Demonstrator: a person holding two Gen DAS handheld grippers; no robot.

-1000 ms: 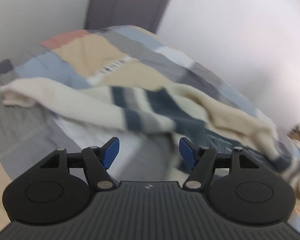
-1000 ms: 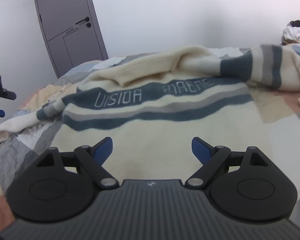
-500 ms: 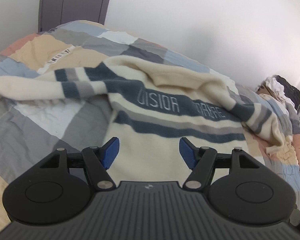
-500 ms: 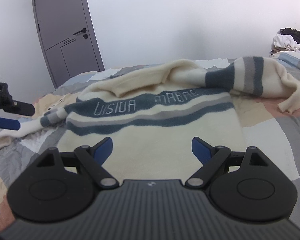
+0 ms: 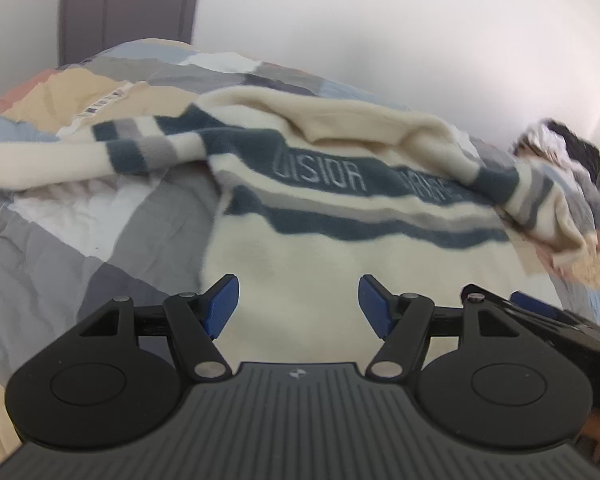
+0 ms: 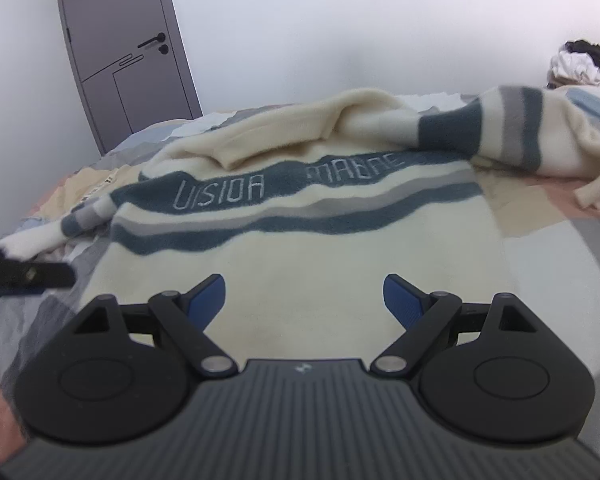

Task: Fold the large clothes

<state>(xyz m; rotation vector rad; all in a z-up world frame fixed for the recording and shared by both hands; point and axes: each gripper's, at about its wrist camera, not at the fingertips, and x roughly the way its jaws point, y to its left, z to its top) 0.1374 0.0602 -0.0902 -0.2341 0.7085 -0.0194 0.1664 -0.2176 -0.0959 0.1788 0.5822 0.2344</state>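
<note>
On the patchwork bed, sweater lies front-up, sleeves untidy left and right. Left gripper has swung from the left sleeve to the near hem beside right gripper; both wide open, empty. Probably hem grab next.

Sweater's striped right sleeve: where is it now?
In the right wrist view, the striped sleeve lies upper right, folded across the sweater top, below the clothes pile.
</note>
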